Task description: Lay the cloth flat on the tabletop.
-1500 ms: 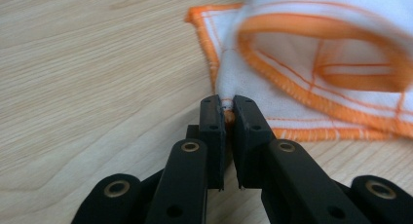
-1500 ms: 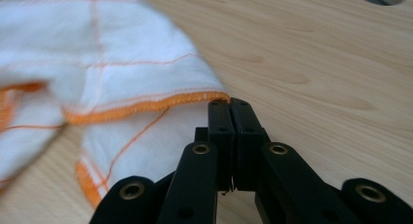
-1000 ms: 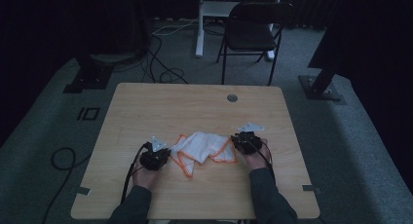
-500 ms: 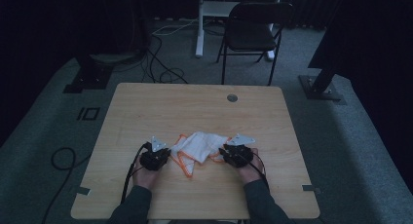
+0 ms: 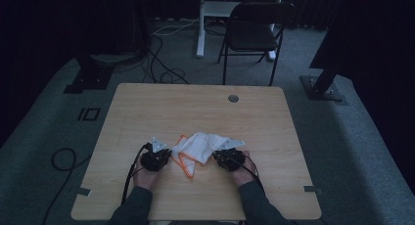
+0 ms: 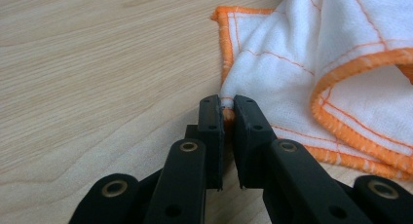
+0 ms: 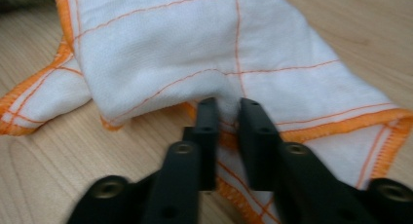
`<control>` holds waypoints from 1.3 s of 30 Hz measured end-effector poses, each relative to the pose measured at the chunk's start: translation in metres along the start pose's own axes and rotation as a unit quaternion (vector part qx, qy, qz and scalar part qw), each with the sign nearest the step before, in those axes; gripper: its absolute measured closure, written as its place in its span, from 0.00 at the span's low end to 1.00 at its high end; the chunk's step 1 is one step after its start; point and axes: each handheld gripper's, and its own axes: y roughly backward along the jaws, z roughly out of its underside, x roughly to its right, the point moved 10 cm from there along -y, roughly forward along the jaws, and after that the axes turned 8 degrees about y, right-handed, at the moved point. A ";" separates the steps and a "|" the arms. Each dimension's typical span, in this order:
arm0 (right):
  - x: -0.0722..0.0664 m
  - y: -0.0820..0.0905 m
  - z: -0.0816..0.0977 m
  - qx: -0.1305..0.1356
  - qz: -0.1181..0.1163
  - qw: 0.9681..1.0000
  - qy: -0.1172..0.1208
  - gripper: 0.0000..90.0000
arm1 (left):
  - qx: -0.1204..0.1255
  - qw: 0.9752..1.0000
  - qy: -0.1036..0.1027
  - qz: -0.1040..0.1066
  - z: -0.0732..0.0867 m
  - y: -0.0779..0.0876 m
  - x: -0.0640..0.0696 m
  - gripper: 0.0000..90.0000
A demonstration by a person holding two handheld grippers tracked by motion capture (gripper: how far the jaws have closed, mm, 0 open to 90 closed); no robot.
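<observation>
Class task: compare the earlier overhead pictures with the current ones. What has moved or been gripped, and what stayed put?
The right tool moved in toward the left and nearer the table's front edge; its jaws have just been closing and now pinch the white cloth with it. The cloth bunched narrower. The left tool stayed in place, clamped on the cloth's orange hem.

We've got bare light wooden bench (image 5: pixel 161 107) all round: far half, left & right strips free to pass. Only obstacle betw. our hands is the crumpled white cloth w/ orange hem (image 5: pixel 198 147). Small round grey grommet (image 5: pixel 233 98) sits flush nr far edge.
</observation>
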 end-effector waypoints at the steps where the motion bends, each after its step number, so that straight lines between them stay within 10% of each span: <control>1: 0.001 0.003 -0.001 0.003 0.002 1.000 0.000 0.95 | 0.000 1.000 0.000 0.000 0.000 0.000 0.000 0.93; 17: 0.059 0.057 0.005 0.037 0.041 0.997 -0.048 0.97 | -0.002 1.000 -0.001 -0.006 0.000 0.000 -0.002 0.93; 28: 0.053 0.047 0.006 0.026 0.031 0.998 -0.040 0.97 | 0.018 1.000 0.004 -0.009 -0.010 0.013 0.001 0.84; 39: 0.051 0.042 0.003 0.026 0.029 0.998 -0.043 0.97 | 0.042 0.998 -0.032 0.046 -0.029 0.029 0.048 0.76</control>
